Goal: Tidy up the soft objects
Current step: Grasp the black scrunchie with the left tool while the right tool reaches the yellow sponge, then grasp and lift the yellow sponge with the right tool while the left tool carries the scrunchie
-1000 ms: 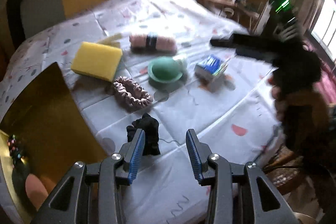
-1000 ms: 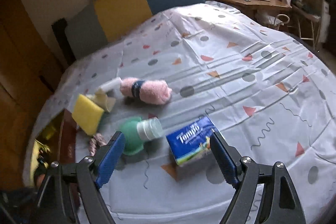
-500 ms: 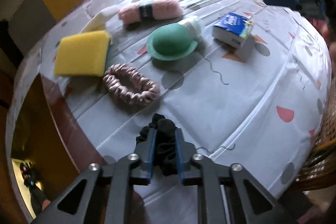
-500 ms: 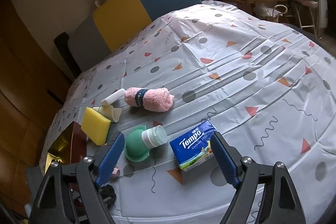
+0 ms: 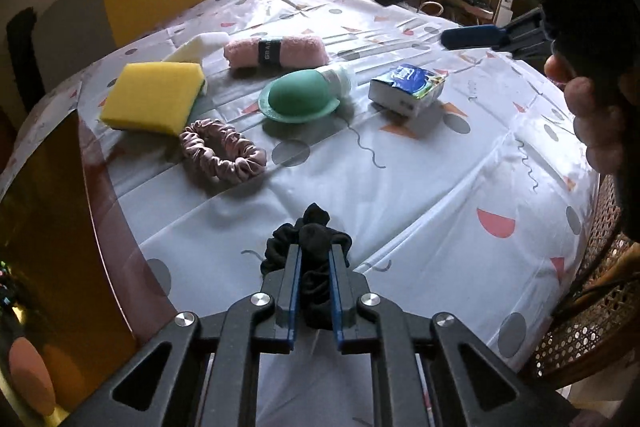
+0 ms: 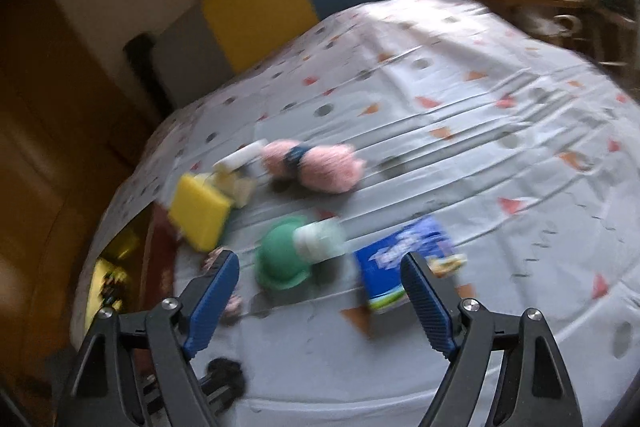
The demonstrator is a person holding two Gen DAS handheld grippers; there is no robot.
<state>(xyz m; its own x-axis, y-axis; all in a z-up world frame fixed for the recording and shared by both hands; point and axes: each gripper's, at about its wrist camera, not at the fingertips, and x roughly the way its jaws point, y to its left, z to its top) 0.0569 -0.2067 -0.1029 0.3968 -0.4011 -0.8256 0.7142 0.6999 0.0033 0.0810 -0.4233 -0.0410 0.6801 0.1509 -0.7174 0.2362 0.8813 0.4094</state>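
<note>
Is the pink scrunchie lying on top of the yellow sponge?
No, the pink scrunchie lies flat on the tablecloth, just in front of the yellow sponge.

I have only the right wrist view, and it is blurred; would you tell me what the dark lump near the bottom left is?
Observer: It is a black scrunchie. The left gripper is closing on it, with its pads pressing both sides.
Operator: Thank you. And the pinkish thing just below the yellow sponge?
Observer: That is a pink scrunchie, lying flat on the tablecloth, right by the sponge's near corner.
Operator: Does the band on the pink towel carry any writing?
Observer: Yes, white letters run along the dark band, but only part of the word shows.
</note>
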